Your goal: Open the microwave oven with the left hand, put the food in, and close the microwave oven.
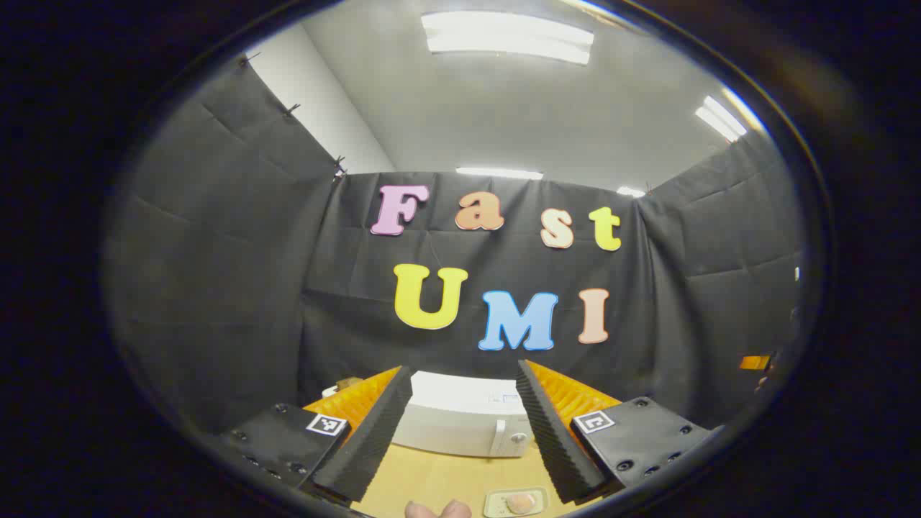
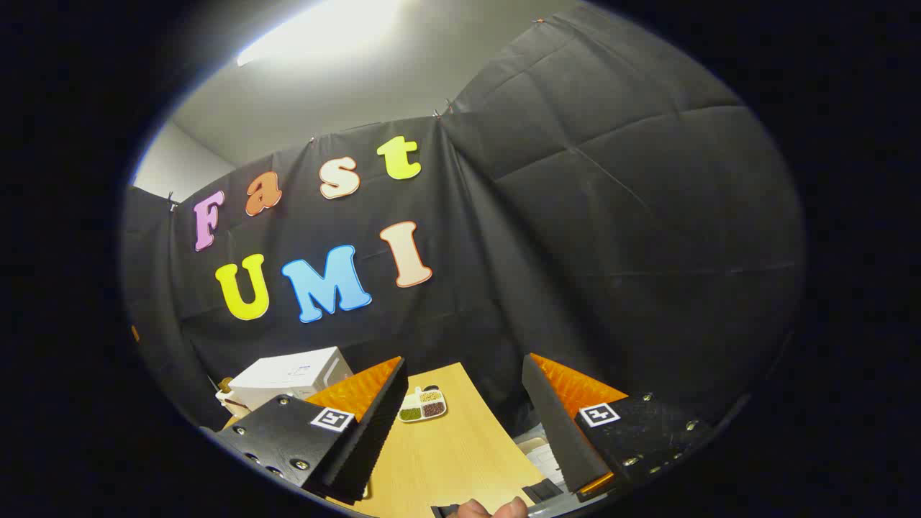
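While both tongs hang above the light wooden counter (image 1: pixel 446 478), nothing sits between their fingers. In the left gripper view, the left tongs (image 1: pixel 460 424) stand spread wide and released, aimed at the white box-shaped microwave oven (image 1: pixel 464 417), which stands at the far side of the counter against the black cloth wall (image 1: pixel 216 288). Its door is shut, with a pale vertical handle (image 1: pixel 498 437) and a round knob (image 1: pixel 517 437) toward its right end. Nearer the camera, to the right of centre, a small pale rectangular tray (image 1: pixel 514 502) lies on the counter with a pinkish round piece of food (image 1: pixel 519 503) on it, well apart from the oven. Fingertips of a hand (image 1: pixel 437 510) show at the bottom edge.

In the right gripper view, the right tongs (image 2: pixel 460 424) are likewise released, fingers wide apart and holding nothing. The microwave oven (image 2: pixel 288 378) appears at the left, partly behind the left finger. Between the fingers, farther along the counter (image 2: pixel 446 453), lies a small white divided dish (image 2: pixel 422 406) with dark green and brown contents in its compartments. Part of a hand (image 2: pixel 493 509) shows at the bottom edge. Long ceiling lights (image 1: pixel 507 36) glow overhead.
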A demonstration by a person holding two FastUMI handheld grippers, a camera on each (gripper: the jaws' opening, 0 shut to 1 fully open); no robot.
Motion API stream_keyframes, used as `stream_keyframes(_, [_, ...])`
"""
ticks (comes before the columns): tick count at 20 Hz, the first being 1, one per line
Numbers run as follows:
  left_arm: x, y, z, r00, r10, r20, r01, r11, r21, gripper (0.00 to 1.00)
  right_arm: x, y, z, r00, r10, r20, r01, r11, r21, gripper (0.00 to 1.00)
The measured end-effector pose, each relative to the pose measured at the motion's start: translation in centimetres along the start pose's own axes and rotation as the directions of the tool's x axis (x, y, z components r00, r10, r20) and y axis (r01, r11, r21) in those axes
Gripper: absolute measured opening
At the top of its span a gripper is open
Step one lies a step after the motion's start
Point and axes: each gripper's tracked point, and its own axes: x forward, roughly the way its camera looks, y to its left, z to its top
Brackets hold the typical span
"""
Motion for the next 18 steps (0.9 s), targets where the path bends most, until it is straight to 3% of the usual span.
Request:
stream_keyframes(3, [-0.1, -0.7, 0.6, 1.000, 0.015, 0.008, -0.015, 1.000, 0.025, 0.98, -1.8, 5.3, 1.7, 0.998, 0.067, 0.021, -0.068, 0.996, 0.054, 0.98])
stream_keyframes(10, [0.8, -2.8, 0.6, 1.000, -0.002, 0.007, 0.002, 1.000, 0.025, 0.98, -4.4, 16.7, 5.9, 0.972, 0.203, 0.121, -0.185, 0.972, -0.145, 0.97])
stream_keyframes(18, [1.5, -0.8, -0.3, 1.000, 0.015, -0.006, -0.015, 1.000, -0.001, 0.98, -4.9, 22.4, 6.1, 0.959, 0.263, 0.110, -0.232, 0.944, -0.233, 0.98])
